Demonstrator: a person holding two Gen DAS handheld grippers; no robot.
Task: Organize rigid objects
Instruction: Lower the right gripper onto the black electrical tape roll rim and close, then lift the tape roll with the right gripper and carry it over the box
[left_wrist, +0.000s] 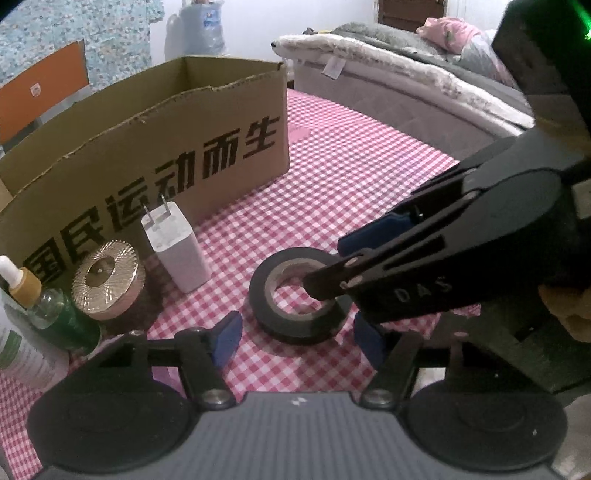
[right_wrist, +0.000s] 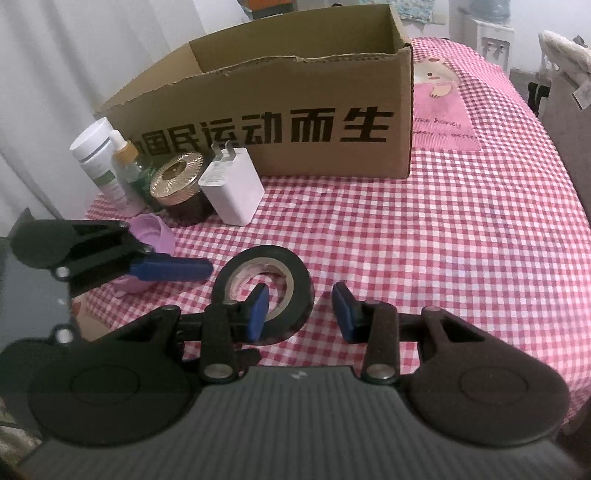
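Table: a round top under a red-and-white checked cloth, spreading beyond and to both sides of the two grippers.
Cardboard box: open-topped, with bold black characters on its near wall; it stands on the cloth well beyond the jaws of both grippers, and no contents show inside it from here.
Right gripper: its jaws stand apart around one wall of a roll of black tape. One blue finger sits inside the roll's hole, the other outside the rim with checked cloth visible between pad and tape, so it straddles the wall without clamping it.
Left gripper: jaws apart and holding nothing; the tape lies just ahead of and between its blue pads, untouched by them.
Tape roll: black, lying flat on the cloth between the two grippers.
White charger: plug prongs up, beyond the tape and near the box wall.
Gold-lidded jar: just beside the charger.
Bottles: a white tube and a dropper bottle stand beside the jar.
Pink object: small, partly hidden under the left gripper; I cannot tell what it is.
Step in hand: the right gripper looks to be taking hold of the tape, likely for the box.
Next move calls for: closing the right jaws firmly on the tape wall, lifting clear of the left gripper, then carrying it over the box rim.
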